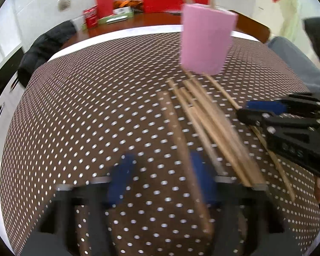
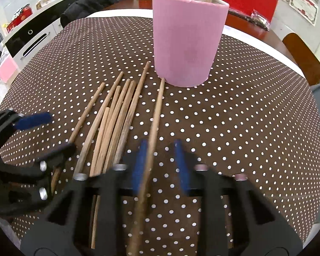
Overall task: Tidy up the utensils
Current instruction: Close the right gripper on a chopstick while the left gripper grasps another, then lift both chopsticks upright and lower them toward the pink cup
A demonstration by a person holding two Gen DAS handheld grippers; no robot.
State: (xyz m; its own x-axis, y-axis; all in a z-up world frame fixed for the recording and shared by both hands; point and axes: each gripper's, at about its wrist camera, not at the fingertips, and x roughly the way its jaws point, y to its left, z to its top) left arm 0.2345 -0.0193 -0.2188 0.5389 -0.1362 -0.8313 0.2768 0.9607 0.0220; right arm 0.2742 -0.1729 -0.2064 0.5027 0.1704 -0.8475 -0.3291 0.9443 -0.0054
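Several wooden chopsticks (image 2: 117, 115) lie side by side on the dotted tablecloth in front of a pink cup (image 2: 187, 40) that holds more sticks. My right gripper (image 2: 161, 166) hovers over the rightmost chopstick (image 2: 157, 111). Its blue pads (image 2: 182, 166) stand apart, and the stick runs between them close to the left pad. My left gripper (image 1: 161, 179) is blurred, with one chopstick (image 1: 177, 132) between its separated pads, near the right one. The left gripper (image 2: 44, 134) also shows at the left of the right wrist view, fingers apart. The right gripper (image 1: 251, 111) sits at the pile's right edge.
The brown polka-dot cloth (image 2: 245, 117) covers a round table. Red boxes and cans (image 1: 91, 17) stand on the wooden surface behind it. A dark jacket (image 1: 44, 44) hangs over a chair at the left, and a wooden chair back (image 2: 305, 59) is at the right.
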